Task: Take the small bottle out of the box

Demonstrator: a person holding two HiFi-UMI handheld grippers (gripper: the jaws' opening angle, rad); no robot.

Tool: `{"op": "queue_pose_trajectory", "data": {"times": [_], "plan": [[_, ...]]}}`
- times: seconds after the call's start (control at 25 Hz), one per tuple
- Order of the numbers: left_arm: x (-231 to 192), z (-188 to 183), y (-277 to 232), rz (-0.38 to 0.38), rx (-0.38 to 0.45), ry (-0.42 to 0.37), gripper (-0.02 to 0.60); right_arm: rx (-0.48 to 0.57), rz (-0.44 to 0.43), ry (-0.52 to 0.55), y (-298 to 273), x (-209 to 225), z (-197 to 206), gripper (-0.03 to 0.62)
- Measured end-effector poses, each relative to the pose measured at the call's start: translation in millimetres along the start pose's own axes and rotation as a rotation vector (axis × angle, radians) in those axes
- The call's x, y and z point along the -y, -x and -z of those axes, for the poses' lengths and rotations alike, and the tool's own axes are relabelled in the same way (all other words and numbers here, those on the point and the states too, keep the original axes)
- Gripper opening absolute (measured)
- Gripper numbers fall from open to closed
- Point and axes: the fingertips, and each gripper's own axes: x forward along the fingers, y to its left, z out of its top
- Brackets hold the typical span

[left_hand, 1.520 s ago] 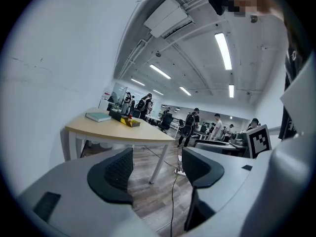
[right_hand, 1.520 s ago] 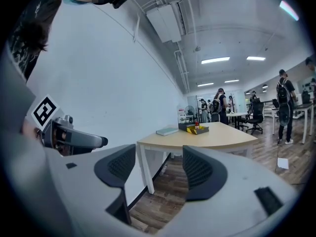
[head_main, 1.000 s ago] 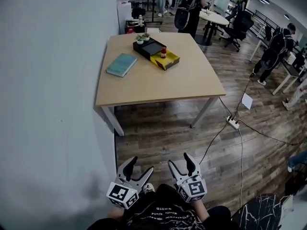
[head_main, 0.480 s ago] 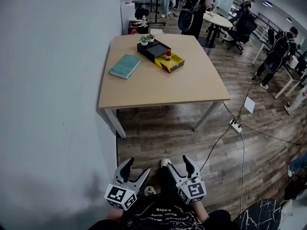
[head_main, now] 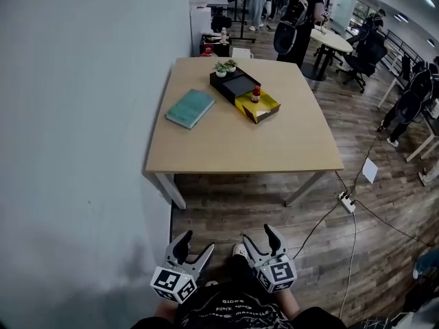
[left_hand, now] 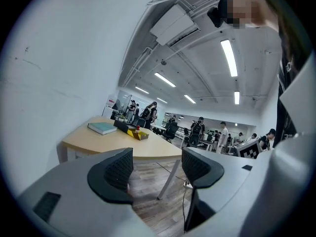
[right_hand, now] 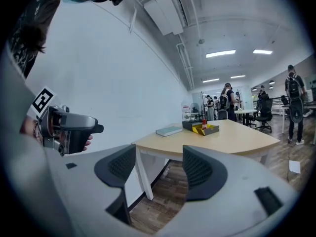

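A small bottle (head_main: pixel 256 92) with a red cap stands upright in a yellow open box (head_main: pixel 258 105) on the far part of a wooden table (head_main: pixel 240 142). A black lid or tray (head_main: pixel 234 83) lies right behind the box. Both grippers are held low, close to my body and well short of the table. My left gripper (head_main: pixel 193 248) is open with nothing between its jaws. My right gripper (head_main: pixel 259 240) is open and empty too. In the right gripper view the bottle (right_hand: pixel 204 124) and box (right_hand: pixel 210 129) show small and far off; the left gripper view shows the box (left_hand: pixel 138 134) far away.
A teal book (head_main: pixel 191 108) lies on the table's left side and two small potted plants (head_main: pixel 224 66) stand at its far edge. A white wall (head_main: pixel 82 115) runs along the left. A power strip (head_main: pixel 347 201) and cables lie on the wood floor at right. People stand at desks beyond.
The table has come nearer and shifted lower in the head view as I walk toward it. Both grippers stay open at the same place by my body.
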Motion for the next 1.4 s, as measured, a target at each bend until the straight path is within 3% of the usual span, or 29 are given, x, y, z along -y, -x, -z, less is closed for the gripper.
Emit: {"op": "queue_pose_trajectory", "data": {"times": [0.4, 0.76, 1.04, 1.4], "plan": [[-17, -36, -110, -0.084, 0.018, -0.017, 0.316, 0.035, -0.044, 0.006, -78, 96, -40, 0.307], [6, -35, -210, -0.065, -0.035, -0.057, 0.316, 0.027, -0.054, 0.001, -108, 177, -54, 0.307], [6, -33, -244, -0.071, -0.043, -0.039, 0.316, 0.017, -0.059, -0.004, -122, 204, -54, 0.304], [-14, -27, -255, -0.095, -0.076, -0.016, 0.316, -0.002, -0.062, -0.022, -134, 208, -50, 0.3]]}}
